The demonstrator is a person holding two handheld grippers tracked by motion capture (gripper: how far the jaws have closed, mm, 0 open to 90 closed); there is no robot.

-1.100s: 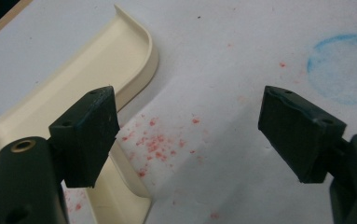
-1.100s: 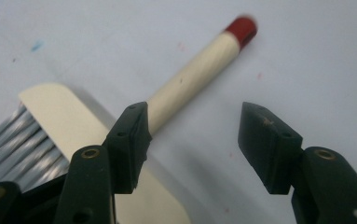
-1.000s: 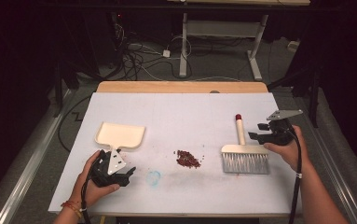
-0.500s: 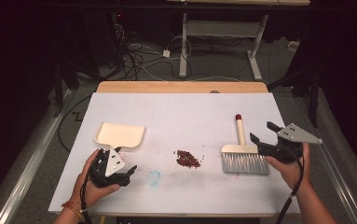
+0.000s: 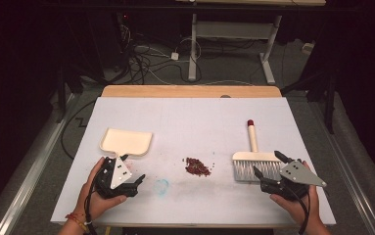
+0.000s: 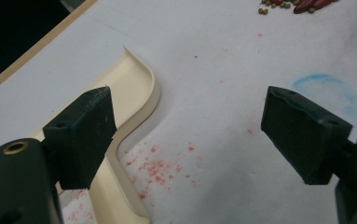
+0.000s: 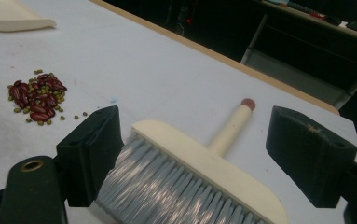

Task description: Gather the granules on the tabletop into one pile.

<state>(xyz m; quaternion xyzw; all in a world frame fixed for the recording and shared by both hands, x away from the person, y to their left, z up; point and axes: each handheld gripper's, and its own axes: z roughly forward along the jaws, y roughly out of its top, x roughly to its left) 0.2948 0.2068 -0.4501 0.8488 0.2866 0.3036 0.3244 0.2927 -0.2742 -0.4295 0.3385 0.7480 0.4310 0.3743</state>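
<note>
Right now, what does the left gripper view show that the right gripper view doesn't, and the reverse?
Left gripper view alone: the blue ring drawn on the table, red specks beside the dustpan handle, and the left hand-held gripper, open over bare table. Right gripper view alone: the brush, lying with its red-tipped handle pointing away, between the open jaws of the right hand-held gripper. Both: the cream dustpan and the bean pile.
</note>
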